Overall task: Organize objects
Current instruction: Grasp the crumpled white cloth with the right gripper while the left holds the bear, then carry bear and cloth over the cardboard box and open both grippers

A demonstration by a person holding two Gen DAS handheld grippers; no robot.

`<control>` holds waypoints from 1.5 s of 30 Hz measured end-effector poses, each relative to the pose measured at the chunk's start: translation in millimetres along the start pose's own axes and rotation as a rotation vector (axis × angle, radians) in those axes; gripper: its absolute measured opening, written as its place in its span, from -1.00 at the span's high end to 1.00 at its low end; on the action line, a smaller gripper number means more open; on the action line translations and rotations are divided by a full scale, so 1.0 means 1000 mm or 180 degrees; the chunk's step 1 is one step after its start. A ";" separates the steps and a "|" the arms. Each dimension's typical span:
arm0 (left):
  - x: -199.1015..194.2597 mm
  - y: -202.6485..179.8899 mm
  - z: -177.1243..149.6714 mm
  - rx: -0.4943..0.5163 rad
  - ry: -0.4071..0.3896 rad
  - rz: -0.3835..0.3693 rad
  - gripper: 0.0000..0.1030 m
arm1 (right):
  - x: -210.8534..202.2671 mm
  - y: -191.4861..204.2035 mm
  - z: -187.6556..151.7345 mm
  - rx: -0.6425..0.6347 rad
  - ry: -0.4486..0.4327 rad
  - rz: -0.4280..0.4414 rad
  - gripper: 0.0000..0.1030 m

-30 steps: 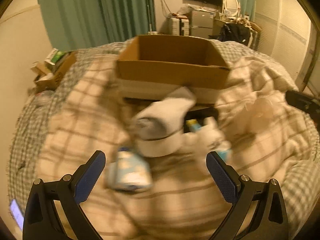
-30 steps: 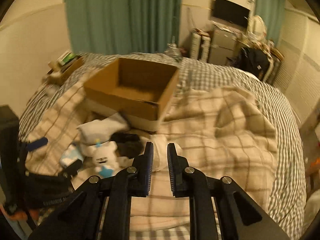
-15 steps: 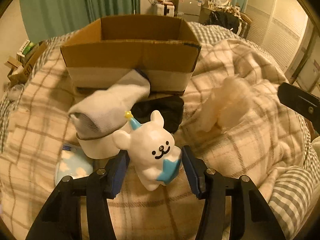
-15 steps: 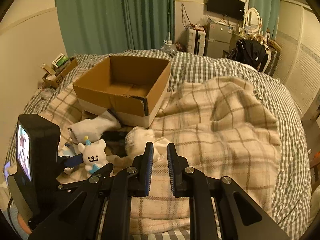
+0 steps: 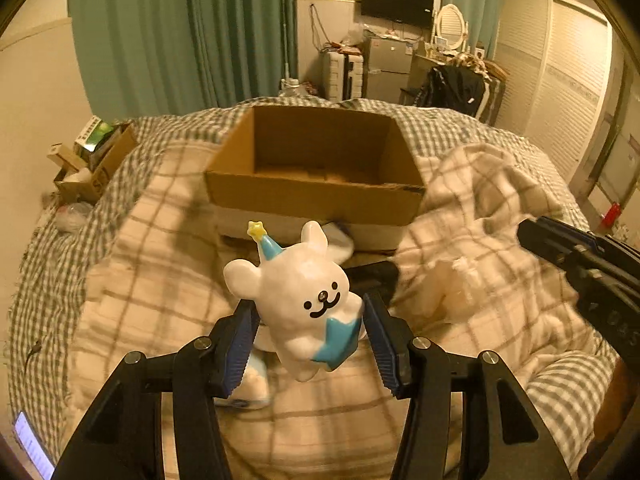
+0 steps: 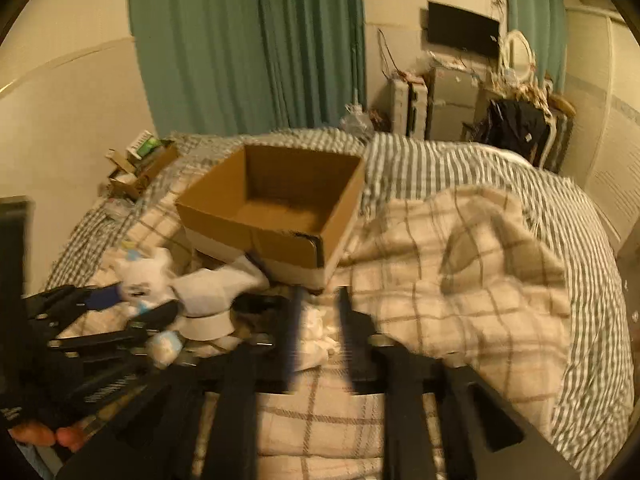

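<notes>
My left gripper (image 5: 306, 328) is shut on a white bear figurine (image 5: 304, 300) with a blue party hat and holds it above the blanket, in front of the open cardboard box (image 5: 316, 176). The figurine (image 6: 140, 280) and left gripper also show at the left of the right wrist view, blurred. My right gripper (image 6: 318, 320) has its fingers a little apart, empty, above a white fluffy item (image 6: 316, 336). A white sock (image 6: 216, 288), a black object (image 6: 256, 304) and a small blue-white packet (image 6: 164, 344) lie before the box (image 6: 276, 216).
A plaid blanket (image 5: 480, 248) lies bunched on the checked bed cover (image 6: 520, 184). A smaller box of clutter (image 5: 92, 160) sits at the bed's left edge. Green curtains, a TV and furniture stand behind the bed.
My left gripper closed on the bear figurine and lifted it off the blanket. My right gripper's fingers parted slightly and it moved in over the fluffy item.
</notes>
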State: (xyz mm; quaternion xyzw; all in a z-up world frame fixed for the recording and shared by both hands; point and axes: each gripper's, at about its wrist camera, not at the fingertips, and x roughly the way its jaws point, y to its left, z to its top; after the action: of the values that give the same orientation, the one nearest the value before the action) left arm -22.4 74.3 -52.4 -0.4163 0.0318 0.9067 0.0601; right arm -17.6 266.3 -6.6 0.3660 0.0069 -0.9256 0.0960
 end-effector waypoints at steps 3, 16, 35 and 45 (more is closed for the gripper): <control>0.007 0.010 -0.005 -0.0080 0.0064 0.0013 -0.05 | 0.023 -0.001 -0.010 -0.0004 0.0152 -0.0150 -0.25; 0.021 0.027 0.007 -0.0120 0.0086 -0.0053 -0.05 | 0.062 0.019 -0.015 -0.0326 0.0613 0.0052 0.91; 0.042 0.041 0.188 0.0148 -0.0531 -0.0214 -0.05 | 0.060 0.032 0.188 -0.0340 -0.0559 0.0361 0.93; 0.141 0.025 0.168 0.0360 -0.0126 -0.0187 -0.05 | 0.193 0.012 0.148 -0.0221 0.0013 0.0357 0.94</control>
State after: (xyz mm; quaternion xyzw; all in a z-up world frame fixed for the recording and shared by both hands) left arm -243.4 79.4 -49.7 -0.3950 0.0695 0.9093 0.1107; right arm -253.3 208.5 -28.2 0.3642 0.0187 -0.9172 0.1603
